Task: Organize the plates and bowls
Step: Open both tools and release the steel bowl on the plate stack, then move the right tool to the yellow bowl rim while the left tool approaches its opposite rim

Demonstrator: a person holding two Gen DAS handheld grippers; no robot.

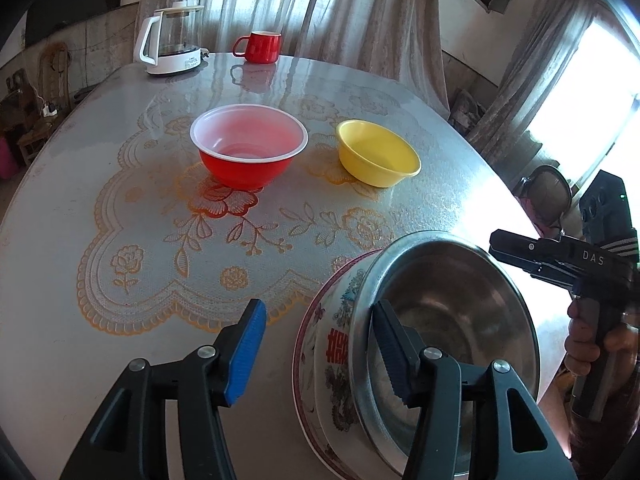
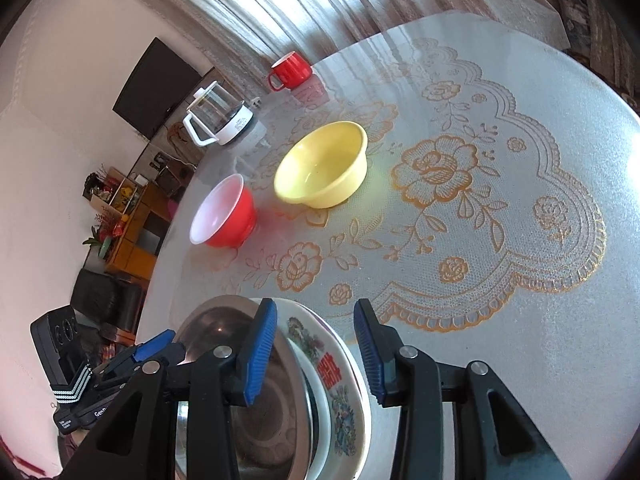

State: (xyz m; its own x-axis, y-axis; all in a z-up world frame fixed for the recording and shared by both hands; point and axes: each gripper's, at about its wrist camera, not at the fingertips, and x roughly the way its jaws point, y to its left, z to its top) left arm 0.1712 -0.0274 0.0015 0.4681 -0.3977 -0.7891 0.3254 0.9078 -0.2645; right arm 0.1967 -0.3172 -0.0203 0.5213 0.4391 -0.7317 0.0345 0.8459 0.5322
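Steel bowl [image 1: 444,320] nested in floral bowl [image 1: 332,360], rims between both claws, left claw [image 1: 320,356] half-open, right claw [image 2: 316,354] narrow, grip unclear

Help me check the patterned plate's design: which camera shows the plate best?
The right wrist view: the patterned plate shows its painted face, red character included. The left wrist view shows only its rim and part of the pattern beside the steel bowl.

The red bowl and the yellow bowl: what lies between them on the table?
Nothing: between the red bowl and the yellow bowl only bare patterned tablecloth shows, in both wrist views.
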